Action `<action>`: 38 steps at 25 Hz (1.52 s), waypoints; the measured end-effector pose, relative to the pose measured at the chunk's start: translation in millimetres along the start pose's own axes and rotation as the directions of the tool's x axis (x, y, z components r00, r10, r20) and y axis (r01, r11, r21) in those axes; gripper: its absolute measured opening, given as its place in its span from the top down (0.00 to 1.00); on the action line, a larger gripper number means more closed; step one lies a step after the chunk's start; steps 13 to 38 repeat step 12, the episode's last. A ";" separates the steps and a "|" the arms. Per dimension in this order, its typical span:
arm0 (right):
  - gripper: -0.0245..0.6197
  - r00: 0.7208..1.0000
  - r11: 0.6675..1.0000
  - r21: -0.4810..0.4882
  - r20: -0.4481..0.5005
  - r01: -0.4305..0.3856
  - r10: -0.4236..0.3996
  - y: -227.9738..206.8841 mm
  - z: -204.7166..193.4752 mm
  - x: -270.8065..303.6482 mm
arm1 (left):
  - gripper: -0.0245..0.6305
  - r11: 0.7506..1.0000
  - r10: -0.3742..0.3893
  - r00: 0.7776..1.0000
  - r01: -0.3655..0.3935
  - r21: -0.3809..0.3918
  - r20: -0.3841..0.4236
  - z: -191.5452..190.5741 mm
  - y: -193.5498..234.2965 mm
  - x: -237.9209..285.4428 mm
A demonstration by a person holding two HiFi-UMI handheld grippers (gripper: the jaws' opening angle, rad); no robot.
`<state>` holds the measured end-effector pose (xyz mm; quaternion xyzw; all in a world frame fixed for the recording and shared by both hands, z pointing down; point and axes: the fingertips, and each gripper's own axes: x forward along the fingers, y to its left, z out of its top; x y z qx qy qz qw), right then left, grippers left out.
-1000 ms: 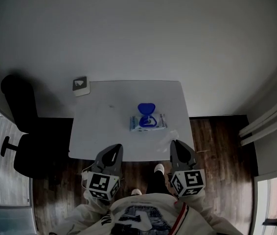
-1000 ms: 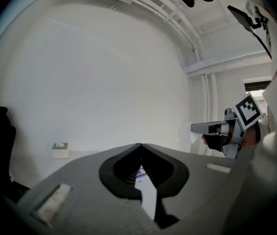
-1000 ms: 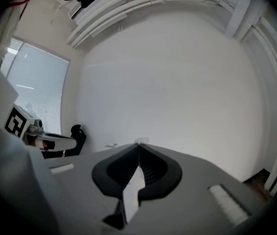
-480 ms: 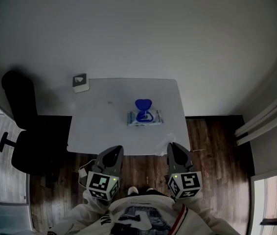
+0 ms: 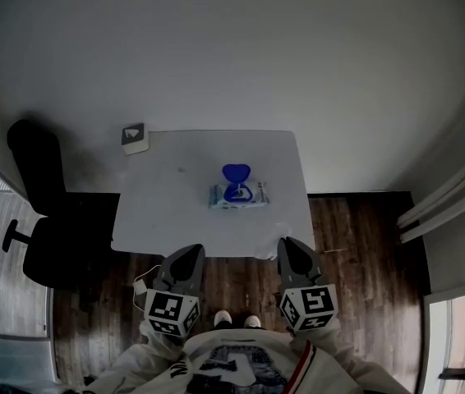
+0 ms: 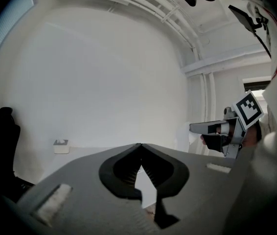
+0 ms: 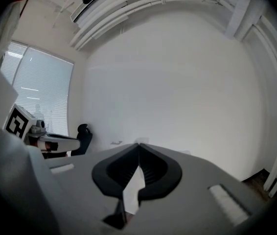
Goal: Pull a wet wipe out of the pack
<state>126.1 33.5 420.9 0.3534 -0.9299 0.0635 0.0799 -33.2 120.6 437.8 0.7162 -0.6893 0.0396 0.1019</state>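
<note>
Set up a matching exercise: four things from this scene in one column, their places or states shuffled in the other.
1 wet wipe pack
2 small white box
3 office chair
4 right gripper

A on the floor, left of the table
B table's far left corner
C mid-table, blue lid open
D shut, at the table's near edge

Pairs: 1-C, 2-B, 3-A, 4-D
</note>
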 end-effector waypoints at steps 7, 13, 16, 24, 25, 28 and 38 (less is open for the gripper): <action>0.95 1.000 1.000 0.013 -0.002 -0.002 0.002 -9.8 -3.1 -8.7 | 0.96 1.000 0.003 1.000 -0.003 -0.004 0.011 4.3 -12.4 5.0; 0.95 1.000 1.000 0.018 0.013 -0.006 0.005 -17.1 2.4 -7.4 | 0.96 1.000 0.000 1.000 0.000 0.005 0.017 10.3 -18.4 11.6; 0.95 1.000 1.000 0.018 0.013 -0.006 0.005 -17.1 2.4 -7.4 | 0.96 1.000 0.000 1.000 0.000 0.005 0.017 10.3 -18.4 11.6; 0.95 1.000 1.000 0.018 0.013 -0.006 0.005 -17.1 2.4 -7.4 | 0.96 1.000 0.000 1.000 0.000 0.005 0.017 10.3 -18.4 11.6; 0.95 1.000 1.000 0.018 0.013 -0.006 0.005 -17.1 2.4 -7.4 | 0.96 1.000 0.000 1.000 0.000 0.005 0.017 10.3 -18.4 11.6; 0.95 1.000 1.000 0.018 0.013 -0.006 0.005 -17.1 2.4 -7.4 | 0.96 1.000 0.000 1.000 0.000 0.005 0.017 10.3 -18.4 11.6; 0.95 1.000 1.000 0.018 0.013 -0.006 0.005 -17.1 2.4 -7.4 | 0.96 1.000 0.000 1.000 0.000 0.005 0.017 10.3 -18.4 11.6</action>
